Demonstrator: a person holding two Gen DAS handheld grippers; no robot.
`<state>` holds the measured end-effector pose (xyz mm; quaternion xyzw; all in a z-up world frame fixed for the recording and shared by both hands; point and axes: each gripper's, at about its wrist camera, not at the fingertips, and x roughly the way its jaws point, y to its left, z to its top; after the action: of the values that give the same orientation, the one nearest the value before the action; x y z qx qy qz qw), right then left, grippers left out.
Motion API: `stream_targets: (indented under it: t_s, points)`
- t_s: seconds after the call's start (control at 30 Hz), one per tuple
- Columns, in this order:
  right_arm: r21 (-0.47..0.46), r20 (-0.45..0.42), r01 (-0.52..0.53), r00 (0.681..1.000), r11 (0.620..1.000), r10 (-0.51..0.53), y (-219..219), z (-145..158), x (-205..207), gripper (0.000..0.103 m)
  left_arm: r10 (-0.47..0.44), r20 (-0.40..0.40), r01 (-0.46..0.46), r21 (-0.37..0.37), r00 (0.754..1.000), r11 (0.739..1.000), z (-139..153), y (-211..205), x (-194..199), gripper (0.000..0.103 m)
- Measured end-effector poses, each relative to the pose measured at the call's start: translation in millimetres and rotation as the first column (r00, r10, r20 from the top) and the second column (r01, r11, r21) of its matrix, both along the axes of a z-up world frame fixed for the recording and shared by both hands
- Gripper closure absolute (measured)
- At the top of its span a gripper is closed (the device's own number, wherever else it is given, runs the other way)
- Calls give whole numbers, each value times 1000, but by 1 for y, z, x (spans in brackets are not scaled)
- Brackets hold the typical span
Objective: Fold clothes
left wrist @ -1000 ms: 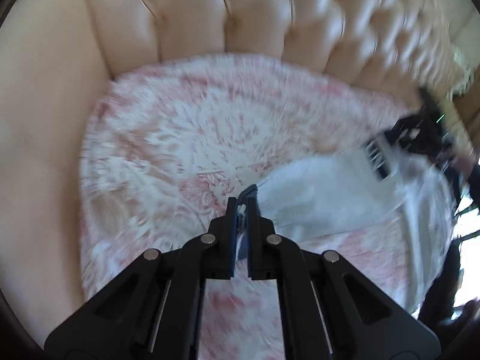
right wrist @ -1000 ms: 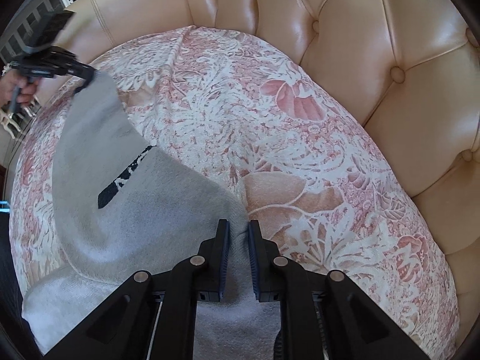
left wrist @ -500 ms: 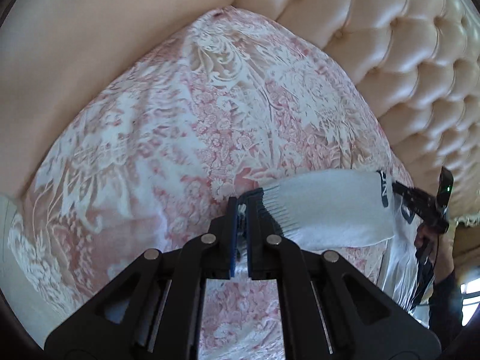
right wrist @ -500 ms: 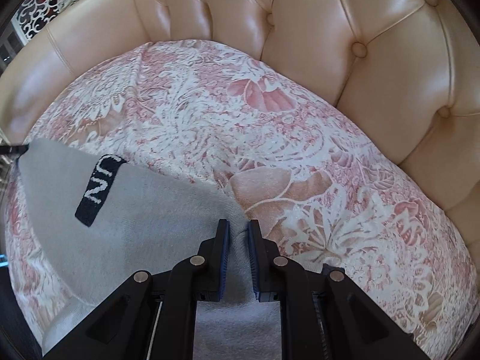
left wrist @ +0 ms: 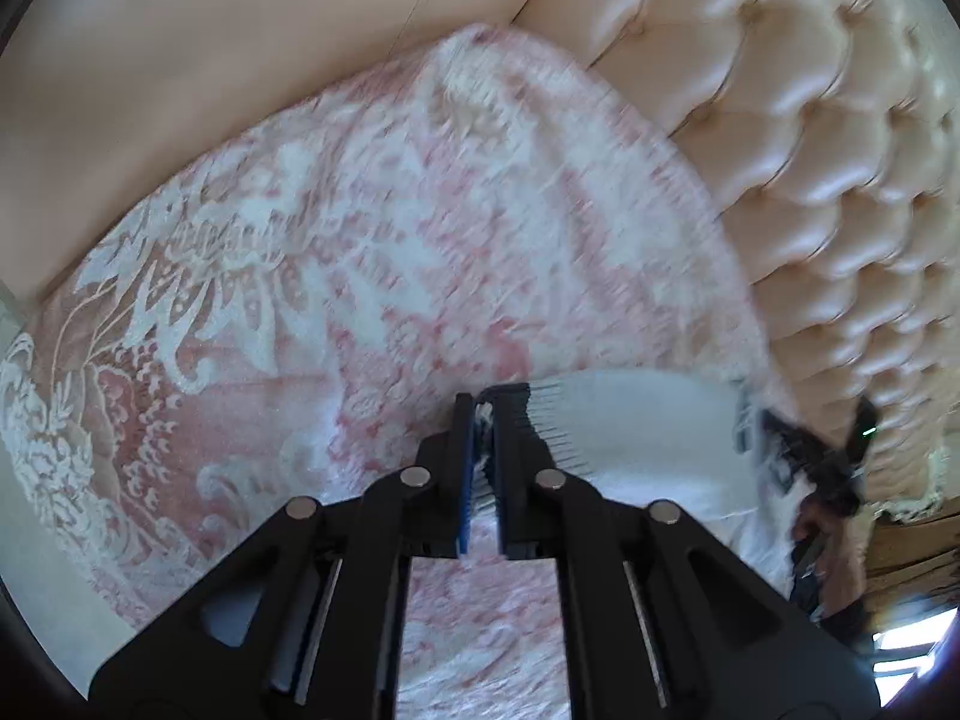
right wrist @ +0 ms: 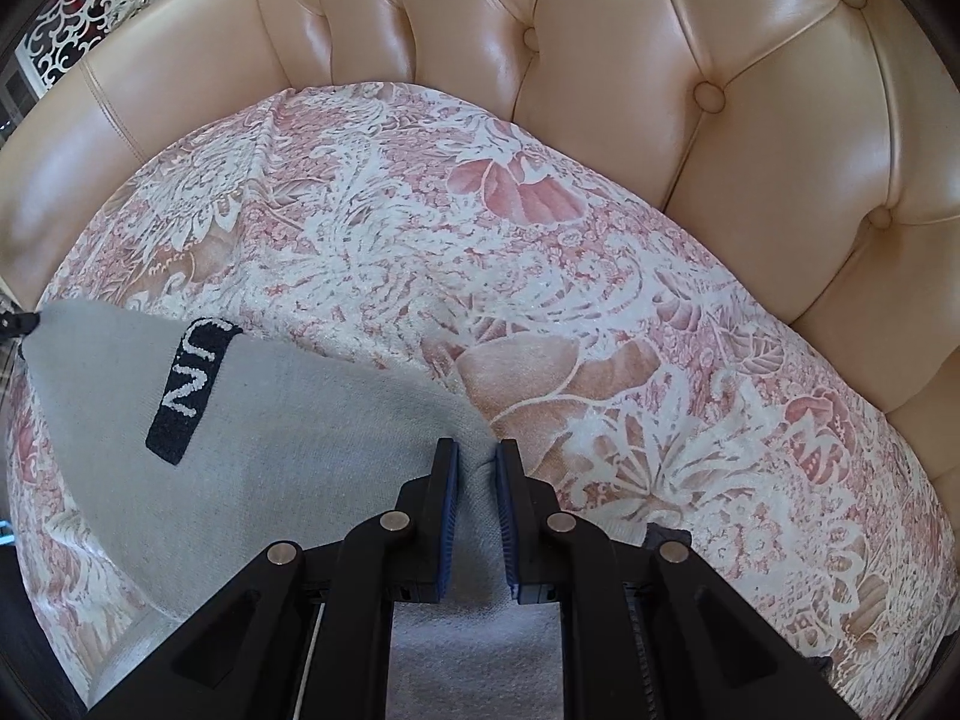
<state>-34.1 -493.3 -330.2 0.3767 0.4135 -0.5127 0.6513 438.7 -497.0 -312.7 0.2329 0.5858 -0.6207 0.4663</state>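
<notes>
Laying a grey sweater (right wrist: 288, 438) across the flowered sofa cushion (right wrist: 540, 276), the left gripper (left wrist: 483, 414) was opening its jaws on the ribbed hem while the right gripper (right wrist: 477, 456) stayed clamped on a pinch of cloth, with releasing and smoothing the fold likely next.

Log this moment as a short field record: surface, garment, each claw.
surface: pink floral cushion on a tufted beige sofa
garment: grey knit piece with a black label, lying on the cushion
left claw: jaws opening, knit edge between them
right claw: closed on a fold of the grey knit
</notes>
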Motion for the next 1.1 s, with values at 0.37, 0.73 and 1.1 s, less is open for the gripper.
stream_targets:
  t_s: [0.37, 0.73, 1.1]
  points:
    - [3, 10, 15, 1000, 1000, -15, 2, 0, -1, 90, -243, 169, 277, -218, 955, 936, 20, 30, -20, 56]
    - [2, 16, 17, 1000, 1000, -17, 2, -1, -2, 90, -172, -35, 169, -80, 985, 982, 19, 31, -7, 98]
    - [5, 18, 20, 1000, 1000, -21, 2, -2, -3, 89, -105, -124, 78, -203, 987, 976, 45, 43, -7, 96]
